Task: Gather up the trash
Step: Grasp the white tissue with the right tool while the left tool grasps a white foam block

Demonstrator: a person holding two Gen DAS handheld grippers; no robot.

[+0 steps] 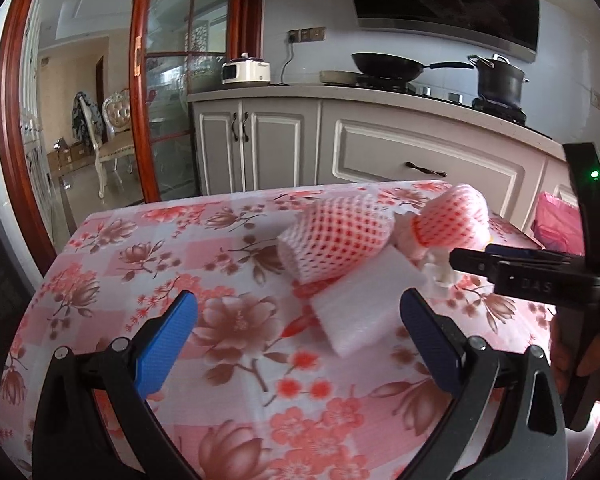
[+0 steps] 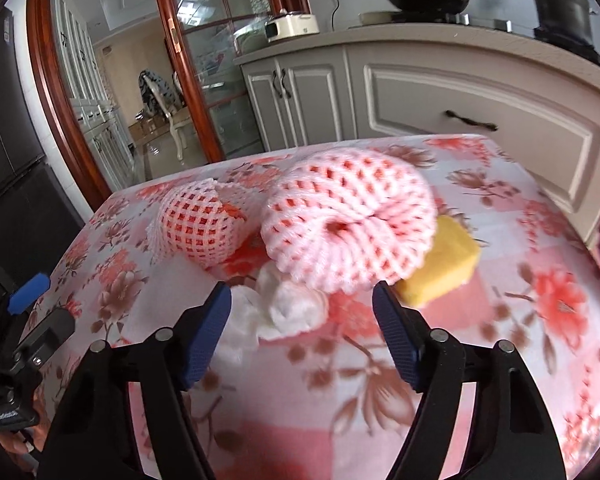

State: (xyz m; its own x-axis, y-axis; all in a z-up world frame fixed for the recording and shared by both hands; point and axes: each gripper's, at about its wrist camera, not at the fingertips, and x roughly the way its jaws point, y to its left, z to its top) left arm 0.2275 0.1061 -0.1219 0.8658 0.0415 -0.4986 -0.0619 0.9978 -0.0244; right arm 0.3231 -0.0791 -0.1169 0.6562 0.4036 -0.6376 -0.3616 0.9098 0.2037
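Note:
Trash lies on a floral tablecloth (image 1: 228, 320): two pink foam fruit nets (image 1: 334, 240) (image 1: 454, 216), a white foam sheet (image 1: 370, 304) and crumpled white tissue (image 1: 440, 268). In the right wrist view the nets show at left (image 2: 198, 228) and centre (image 2: 350, 220), with the tissue (image 2: 288, 308) and a yellow sponge (image 2: 440, 268). My left gripper (image 1: 298, 324) is open, the foam sheet just ahead between its fingers. My right gripper (image 2: 302, 312) is open, its fingers either side of the tissue. It also shows in the left wrist view (image 1: 460, 258).
Grey kitchen cabinets (image 1: 420, 152) stand behind the table, with a wok (image 1: 388, 65), a pot (image 1: 500, 80) and a rice cooker (image 1: 246, 70) on the counter. A pink bag (image 1: 556, 220) is at the table's right. A glass door (image 1: 172, 80) is at left.

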